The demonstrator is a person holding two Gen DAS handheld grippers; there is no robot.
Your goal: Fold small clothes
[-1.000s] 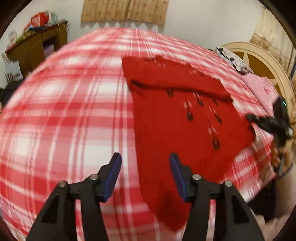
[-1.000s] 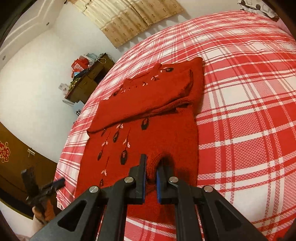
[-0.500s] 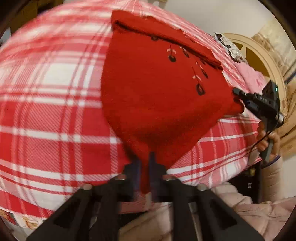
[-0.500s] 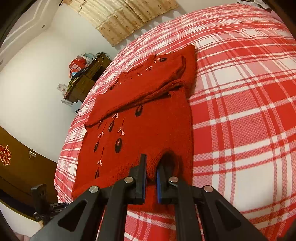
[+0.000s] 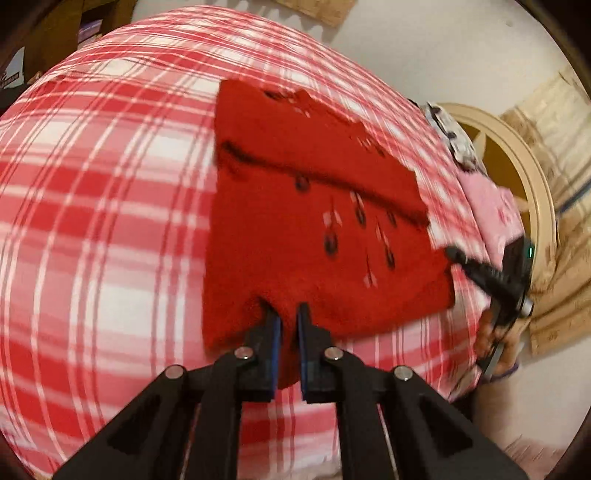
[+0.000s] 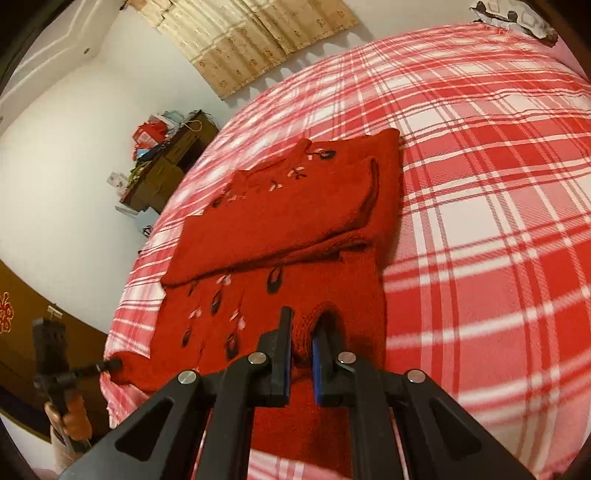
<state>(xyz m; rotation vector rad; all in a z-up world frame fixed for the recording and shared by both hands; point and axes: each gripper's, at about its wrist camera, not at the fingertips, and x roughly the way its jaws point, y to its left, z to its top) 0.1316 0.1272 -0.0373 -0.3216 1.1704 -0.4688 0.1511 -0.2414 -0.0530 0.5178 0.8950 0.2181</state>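
A red knit sweater (image 5: pixel 306 221) with dark and pink embroidery lies on the red-and-white plaid bed (image 5: pixel 92 229), its sleeves folded across the chest. My left gripper (image 5: pixel 289 314) is shut on the sweater's near hem corner. My right gripper (image 6: pixel 303 325) is shut on the other hem corner of the sweater (image 6: pixel 288 229), bunching the knit between its jaws. Each gripper shows in the other's view: the right gripper (image 5: pixel 454 254) at the sweater's right corner, the left gripper (image 6: pixel 110 363) at its left corner.
A round cream headboard (image 5: pixel 517 177) and a pink cloth (image 5: pixel 495 218) lie at the bed's right side. A dark wooden cabinet (image 6: pixel 166 170) with clutter stands by the far wall. A beige curtain (image 6: pixel 251 33) hangs behind the bed (image 6: pixel 498 184).
My left gripper closed on the sweater's hem corner and now holds it with the hem pulled up and forward. My right gripper stays shut on its corner and has moved forward slightly.
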